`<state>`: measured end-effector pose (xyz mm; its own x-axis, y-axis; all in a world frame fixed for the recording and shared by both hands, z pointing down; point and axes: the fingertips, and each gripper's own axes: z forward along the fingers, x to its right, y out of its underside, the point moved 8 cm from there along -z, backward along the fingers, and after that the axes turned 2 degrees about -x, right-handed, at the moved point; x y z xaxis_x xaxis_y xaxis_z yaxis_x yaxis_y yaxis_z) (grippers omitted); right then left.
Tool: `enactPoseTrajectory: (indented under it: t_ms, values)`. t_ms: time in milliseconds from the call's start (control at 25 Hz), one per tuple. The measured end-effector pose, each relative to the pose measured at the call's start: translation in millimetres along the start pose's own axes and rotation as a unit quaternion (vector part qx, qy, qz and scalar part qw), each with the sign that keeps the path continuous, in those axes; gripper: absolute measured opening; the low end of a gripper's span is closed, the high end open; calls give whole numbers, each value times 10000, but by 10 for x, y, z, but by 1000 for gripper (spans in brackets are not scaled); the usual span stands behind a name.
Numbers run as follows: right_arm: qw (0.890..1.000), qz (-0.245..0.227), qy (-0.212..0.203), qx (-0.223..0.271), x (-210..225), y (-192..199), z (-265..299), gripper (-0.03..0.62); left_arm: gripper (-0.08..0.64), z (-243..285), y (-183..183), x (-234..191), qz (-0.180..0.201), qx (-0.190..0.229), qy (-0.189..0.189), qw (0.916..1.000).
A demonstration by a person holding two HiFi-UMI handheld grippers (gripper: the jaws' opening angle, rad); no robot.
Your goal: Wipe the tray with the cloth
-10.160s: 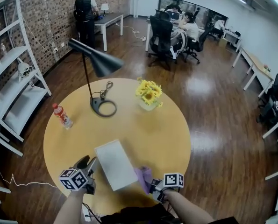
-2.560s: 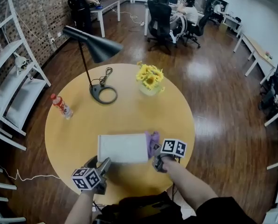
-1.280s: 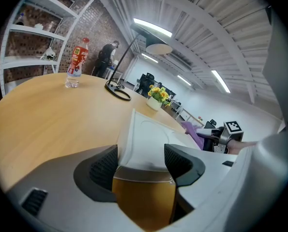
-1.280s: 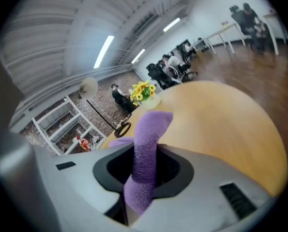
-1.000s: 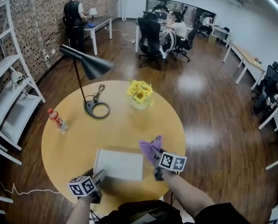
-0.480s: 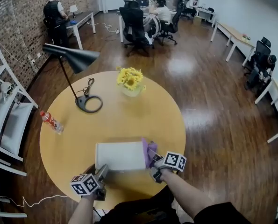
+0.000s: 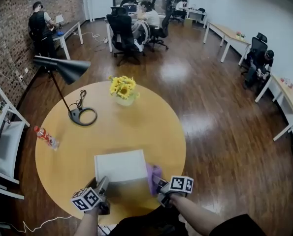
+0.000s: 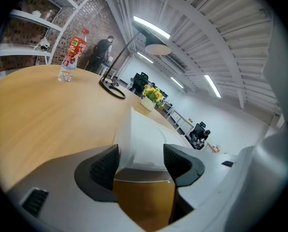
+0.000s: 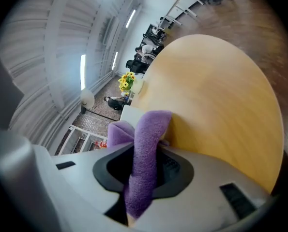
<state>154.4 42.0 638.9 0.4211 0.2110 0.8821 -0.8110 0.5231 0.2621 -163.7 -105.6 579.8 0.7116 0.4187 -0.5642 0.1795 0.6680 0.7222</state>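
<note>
A white rectangular tray (image 7: 119, 165) lies on the near part of the round wooden table (image 7: 136, 127). My left gripper (image 7: 105, 181) is at its near left corner. In the left gripper view the tray (image 8: 144, 134) fills the gap of the left gripper (image 8: 141, 161), whose wide jaws have just been closing; both pads seem to touch it. My right gripper (image 7: 157, 184) is shut on a purple cloth (image 7: 153, 173), which hangs at the tray's near right corner. In the right gripper view the cloth (image 9: 146, 144) stands up out of the right gripper (image 9: 144, 170), hiding part of the tray (image 9: 127, 112).
A black desk lamp (image 7: 82, 116), a vase of yellow flowers (image 7: 122, 88) and a plastic bottle (image 7: 47, 137) stand on the table's far half. White shelves (image 7: 3, 141) are at the left. People sit and stand at desks far behind.
My right gripper has come down with the cloth from above the tray's right side to its near right corner. The left gripper has stayed at the tray's corner.
</note>
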Motion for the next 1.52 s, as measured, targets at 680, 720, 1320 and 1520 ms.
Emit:
enactPoseTrajectory:
  t_ms: [680, 720, 1320, 1520]
  values:
    - [9513, -2926, 898, -379, -851, -704, 560, 100, 273, -12, 49, 51, -184, 182, -186, 9995]
    - [9510, -2962, 796, -393, -845, -620, 498, 100, 273, -3, 37, 41, -142, 167, -182, 9996]
    - [9147, -3754, 13, -1494, -1039, -372, 122, 100, 250, -202, 53, -68, -715, 629, 181, 9953]
    - [8737, -4501, -745, -1688, -1738, -483, 662, 100, 250, -660, 63, -179, -952, 1407, -3, 9855]
